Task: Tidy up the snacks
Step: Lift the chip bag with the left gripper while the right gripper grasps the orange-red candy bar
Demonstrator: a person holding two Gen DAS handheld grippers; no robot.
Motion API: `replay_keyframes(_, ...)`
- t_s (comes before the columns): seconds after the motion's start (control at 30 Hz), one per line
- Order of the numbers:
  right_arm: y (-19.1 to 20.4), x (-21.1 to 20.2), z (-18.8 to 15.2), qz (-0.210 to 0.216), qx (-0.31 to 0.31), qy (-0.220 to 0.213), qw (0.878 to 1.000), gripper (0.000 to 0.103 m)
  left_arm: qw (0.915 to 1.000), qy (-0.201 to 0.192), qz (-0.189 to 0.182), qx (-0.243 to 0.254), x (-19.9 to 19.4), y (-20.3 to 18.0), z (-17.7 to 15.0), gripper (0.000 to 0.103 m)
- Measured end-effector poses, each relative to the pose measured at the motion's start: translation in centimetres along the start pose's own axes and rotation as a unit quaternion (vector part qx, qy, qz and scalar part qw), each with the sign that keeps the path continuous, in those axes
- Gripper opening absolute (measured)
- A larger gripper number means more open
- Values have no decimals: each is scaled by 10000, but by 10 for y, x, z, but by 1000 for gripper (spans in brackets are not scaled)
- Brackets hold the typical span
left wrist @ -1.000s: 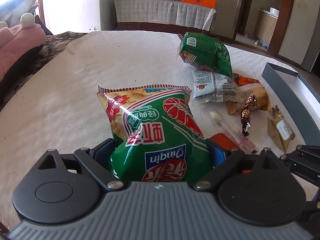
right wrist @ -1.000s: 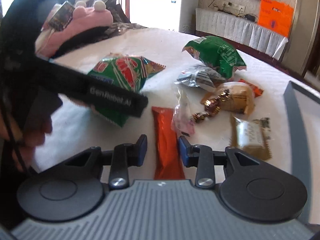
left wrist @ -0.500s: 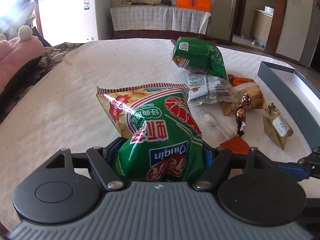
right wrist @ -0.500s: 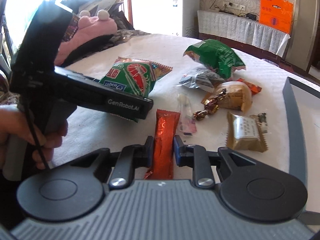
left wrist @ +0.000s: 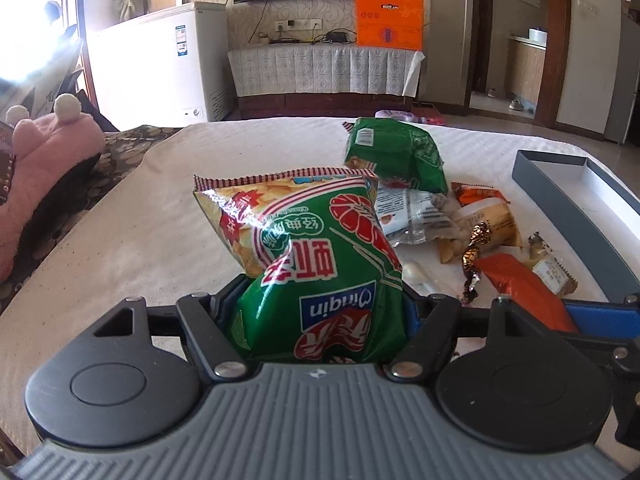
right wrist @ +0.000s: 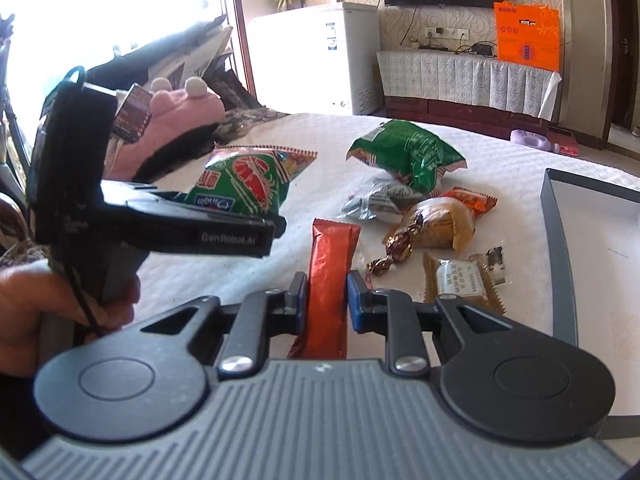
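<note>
My left gripper is shut on a green shrimp-chip bag and holds it up off the white table; the bag also shows in the right wrist view. My right gripper is shut on an orange-red snack bar, lifted above the table; the bar also shows in the left wrist view. A second green bag, a clear packet, a yellow pastry, a wrapped candy and a gold packet lie beyond.
A grey open box with a white inside lies at the right; it also shows in the left wrist view. A pink plush toy and dark cloth lie at the left table edge.
My right gripper closed on the orange-red bar and lifted it. My left gripper raised the green chip bag higher off the table.
</note>
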State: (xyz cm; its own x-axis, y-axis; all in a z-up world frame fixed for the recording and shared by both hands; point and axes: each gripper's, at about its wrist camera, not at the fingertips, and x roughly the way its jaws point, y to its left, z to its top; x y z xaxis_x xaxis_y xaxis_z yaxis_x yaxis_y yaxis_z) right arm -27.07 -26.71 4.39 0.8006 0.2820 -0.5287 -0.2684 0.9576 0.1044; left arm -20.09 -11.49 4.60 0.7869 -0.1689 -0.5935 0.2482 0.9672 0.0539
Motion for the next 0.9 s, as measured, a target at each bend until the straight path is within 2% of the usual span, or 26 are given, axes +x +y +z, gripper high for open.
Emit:
replay_keyframes(0.2, -8, -13, 2, -91, 83, -152, 9998, 24, 9999, -50, -66, 121, -5, -14, 3, 77)
replay_keyframes(0.5, -33, -40, -2, -388, 312, -369, 9981, 24, 9975, -199, -422, 523, -14, -60, 5, 77)
replay_keyframes(0.9, -78, -73, -6, -913, 769, -743, 9901, 25, 9888, -455, -1086, 913, -23, -129, 9, 77)
